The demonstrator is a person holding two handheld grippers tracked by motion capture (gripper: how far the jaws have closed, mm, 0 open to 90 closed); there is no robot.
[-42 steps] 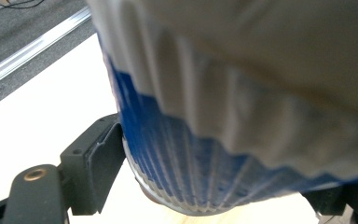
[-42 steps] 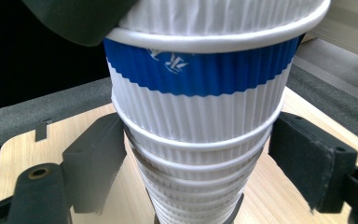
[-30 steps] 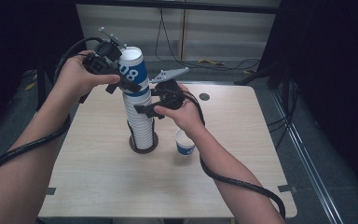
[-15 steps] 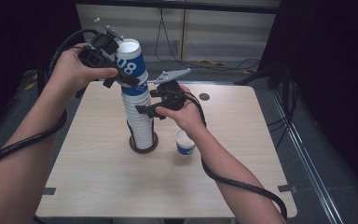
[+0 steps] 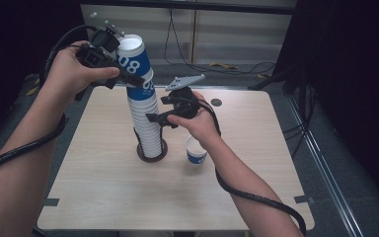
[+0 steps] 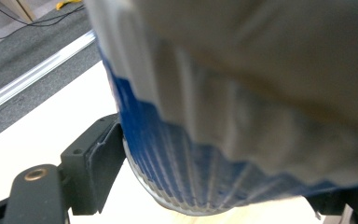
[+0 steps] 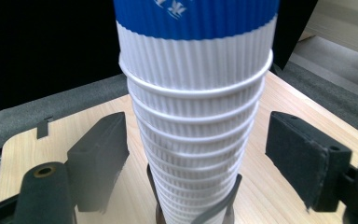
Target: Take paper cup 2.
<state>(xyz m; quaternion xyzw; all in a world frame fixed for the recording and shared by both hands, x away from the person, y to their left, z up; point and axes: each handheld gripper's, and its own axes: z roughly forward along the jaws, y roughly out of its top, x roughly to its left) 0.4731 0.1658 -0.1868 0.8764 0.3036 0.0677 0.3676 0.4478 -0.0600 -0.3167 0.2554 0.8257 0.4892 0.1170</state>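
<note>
Landmark = cup stack (image 5: 145, 123), upright in a dark ring holder (image 5: 152, 153) near the tabletop (image 5: 103, 197) centre. Left of the stack: bare tabletop out to the left edge, open room there. Left hand (image 5: 71, 69) raised high at stack-top level, forearm coming up from lower left, cable draped along it. Left claw (image 5: 128, 79) clamped on the top cup (image 5: 133, 59), blue band with white digits; that cup tilts left, lifted partway off the stack; in the left gripper view both pads flank its ribbed wall (image 6: 191, 177). Right of the stack: right hand (image 5: 197, 121) level at mid-height, right claw (image 5: 154, 118) pointing at the stack, jaws either side of the white rims (image 7: 196, 116) with gaps showing, not pressing; they've just been opening. Single small cup (image 5: 196, 150) stands just right of the holder, below the right wrist. Beyond it bare tabletop to the right edge.
</note>
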